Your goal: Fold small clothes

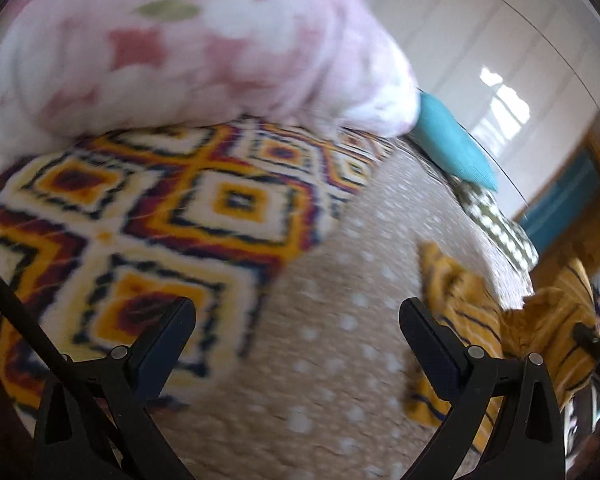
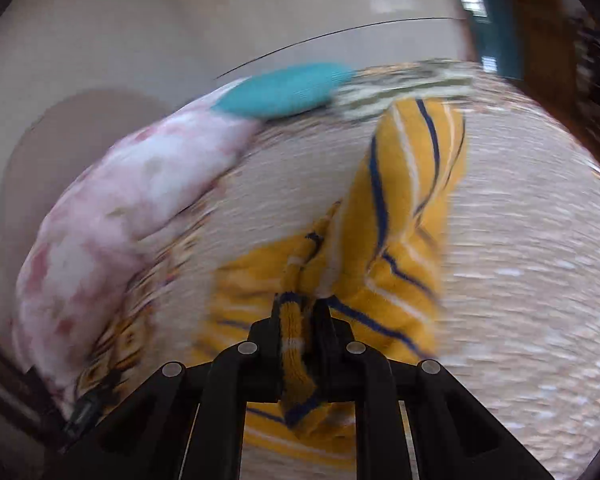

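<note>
A small yellow garment with navy and white stripes (image 2: 400, 216) lies bunched on the beige dotted bedspread (image 2: 520, 280). My right gripper (image 2: 300, 312) is shut on a fold of its edge, and the cloth trails away from the jaws across the bed. In the left wrist view the same garment (image 1: 472, 312) is at the right, with the right gripper (image 1: 592, 340) holding it at the frame edge. My left gripper (image 1: 296, 316) is open and empty above the bedspread (image 1: 332, 340), left of the garment. Both views are motion-blurred.
A diamond-patterned blanket (image 1: 148, 216) lies to the left, with a pink floral pillow (image 1: 172, 48) behind it. A teal cushion (image 1: 452, 144) and a green checked cloth (image 1: 500, 224) lie along the far edge of the bed. The pillow (image 2: 112, 216) and cushion (image 2: 284, 88) show in the right view.
</note>
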`<move>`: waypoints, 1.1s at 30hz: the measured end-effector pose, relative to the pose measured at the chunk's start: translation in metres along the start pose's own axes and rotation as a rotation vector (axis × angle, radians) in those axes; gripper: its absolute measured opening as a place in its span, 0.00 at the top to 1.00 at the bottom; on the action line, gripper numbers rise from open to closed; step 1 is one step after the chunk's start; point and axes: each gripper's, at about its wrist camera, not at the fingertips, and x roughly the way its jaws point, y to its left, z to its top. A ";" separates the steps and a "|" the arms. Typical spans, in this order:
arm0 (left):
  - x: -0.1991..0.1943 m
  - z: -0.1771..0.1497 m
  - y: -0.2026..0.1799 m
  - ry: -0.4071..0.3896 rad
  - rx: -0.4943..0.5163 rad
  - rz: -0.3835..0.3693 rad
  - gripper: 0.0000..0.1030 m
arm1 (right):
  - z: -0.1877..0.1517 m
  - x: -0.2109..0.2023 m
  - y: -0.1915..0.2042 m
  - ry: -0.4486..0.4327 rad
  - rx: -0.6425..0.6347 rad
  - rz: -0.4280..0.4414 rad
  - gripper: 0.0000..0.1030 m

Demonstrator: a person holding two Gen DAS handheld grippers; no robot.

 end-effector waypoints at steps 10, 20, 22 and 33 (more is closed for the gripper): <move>0.003 0.003 0.008 0.013 0.010 0.005 0.02 | -0.046 0.108 0.055 0.216 -0.123 -0.039 0.86; 0.003 0.003 0.003 0.001 0.017 0.027 0.02 | -0.055 0.104 0.103 0.243 -0.307 0.011 0.86; 0.005 0.003 0.003 0.003 0.015 0.031 0.02 | -0.059 0.112 0.112 0.313 -0.295 0.139 0.87; 0.005 0.002 0.002 0.021 0.006 -0.008 0.02 | -0.052 0.048 0.090 0.144 -0.406 0.000 0.40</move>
